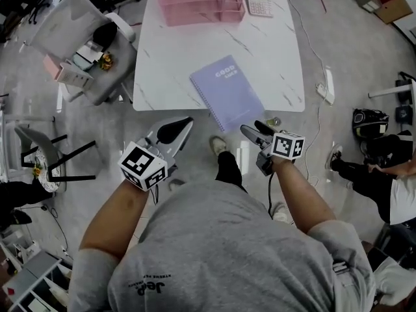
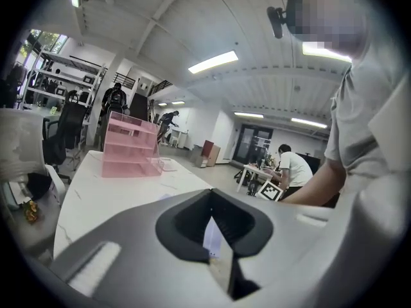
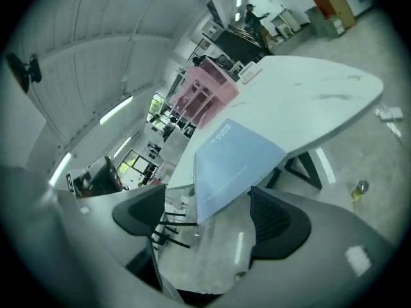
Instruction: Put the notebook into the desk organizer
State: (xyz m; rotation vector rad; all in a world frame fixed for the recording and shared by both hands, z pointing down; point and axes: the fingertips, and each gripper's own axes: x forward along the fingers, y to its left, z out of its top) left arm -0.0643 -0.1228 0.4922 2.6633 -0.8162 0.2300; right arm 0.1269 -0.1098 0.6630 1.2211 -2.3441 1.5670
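**Jaws short of the notebook**

My left gripper [image 1: 184, 123] is closed on nothing. My right gripper [image 1: 252, 127] gapes empty, near the lilac notebook [image 1: 227, 91], which overhangs the table's [image 1: 279, 57] near edge. The pink desk organizer [image 1: 198, 0] stands at the far edge.

Desk organizer [image 1: 198, 2] at far edge of worktop [image 1: 273, 57]; calculator [image 1: 260, 3] just beside it on right. Notebook [image 1: 227, 93] on near part of worktop, lying askew, near corner overhanging edge. Left claw [image 1: 184, 123] before near edge, left of that corner; right claw [image 1: 257, 129] just right of it. Chair [image 1: 84, 44] left of worktop. Power strip [image 1: 328, 86] on floor at right.
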